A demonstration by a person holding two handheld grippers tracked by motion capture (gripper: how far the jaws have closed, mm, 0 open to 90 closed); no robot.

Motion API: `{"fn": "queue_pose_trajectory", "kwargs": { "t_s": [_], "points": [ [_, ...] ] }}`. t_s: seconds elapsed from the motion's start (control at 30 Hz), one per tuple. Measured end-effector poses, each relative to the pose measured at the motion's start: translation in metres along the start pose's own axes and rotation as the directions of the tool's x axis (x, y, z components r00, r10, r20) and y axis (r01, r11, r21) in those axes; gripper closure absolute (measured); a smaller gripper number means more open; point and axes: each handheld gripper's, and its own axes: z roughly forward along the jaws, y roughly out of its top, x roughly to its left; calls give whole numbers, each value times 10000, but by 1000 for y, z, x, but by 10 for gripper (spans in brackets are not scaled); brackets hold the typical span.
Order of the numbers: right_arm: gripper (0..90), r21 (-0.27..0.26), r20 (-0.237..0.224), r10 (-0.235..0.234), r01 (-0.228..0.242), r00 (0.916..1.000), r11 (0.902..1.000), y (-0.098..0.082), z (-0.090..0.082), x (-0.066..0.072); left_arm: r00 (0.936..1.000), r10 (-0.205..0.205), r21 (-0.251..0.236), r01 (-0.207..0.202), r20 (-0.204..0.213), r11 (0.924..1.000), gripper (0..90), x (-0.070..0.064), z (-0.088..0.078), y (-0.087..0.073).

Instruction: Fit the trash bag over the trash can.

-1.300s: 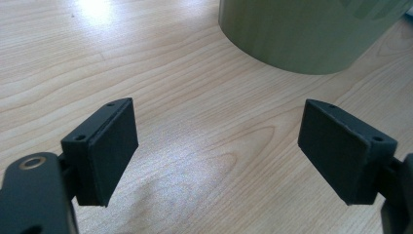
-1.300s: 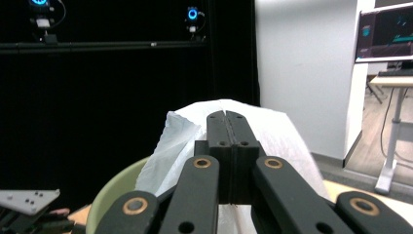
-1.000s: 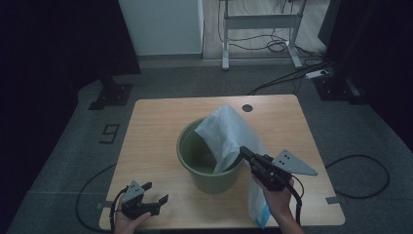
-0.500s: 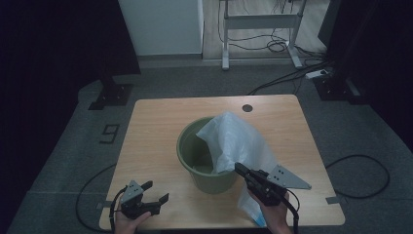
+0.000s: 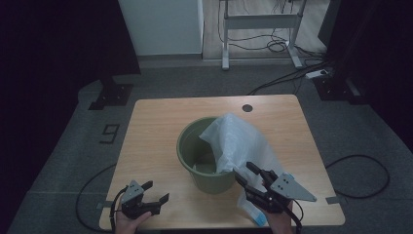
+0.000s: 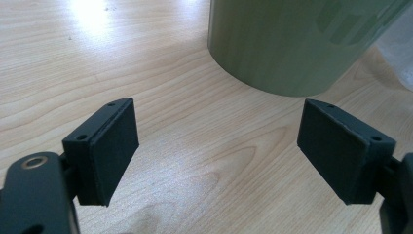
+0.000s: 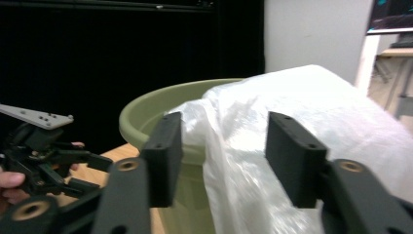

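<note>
A green bucket [image 5: 204,168] stands mid-table, and a white plastic bag [image 5: 238,141] is draped over its right rim. My right gripper [image 5: 243,171] sits at the bucket's near right, level with the rim. Its jaws have just been opening. In the right gripper view the right gripper [image 7: 221,156] faces the bag [image 7: 292,112] and bucket [image 7: 160,105]; a fold of bag shows in the gap, with the pads off it. My left gripper [image 5: 157,191] rests open at the table's front left. Ahead of the left gripper [image 6: 216,146] is the bucket's base [image 6: 292,44], with nothing between the jaws.
The wooden table [image 5: 156,126] has a round dark hole [image 5: 248,107] at its far edge. A white and blue piece [image 5: 251,212] lies by the front edge under my right hand. Cables and a desk frame [image 5: 258,22] are on the floor beyond.
My right gripper has come down and toward the front of the table with the bag, which now lies lower over the rim. Its jaws have gone from shut to apart. The left gripper stayed put.
</note>
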Motion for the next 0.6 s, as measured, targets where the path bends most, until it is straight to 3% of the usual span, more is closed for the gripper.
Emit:
{"fn": "queue_pose_trajectory", "kwargs": {
  "t_s": [0.17, 0.6],
  "points": [
    [363, 240, 493, -252, 240, 9985, 9994, -9, -13, -3, 10000, 13, 16, -13, -1, 10000, 148, 0, 1, 0],
    [252, 1615, 1549, 164, -417, 9878, 9860, -63, -11, -12, 10000, 13, 88, -13, 14, 10000, 149, -1, 3, -1]
  ]
}}
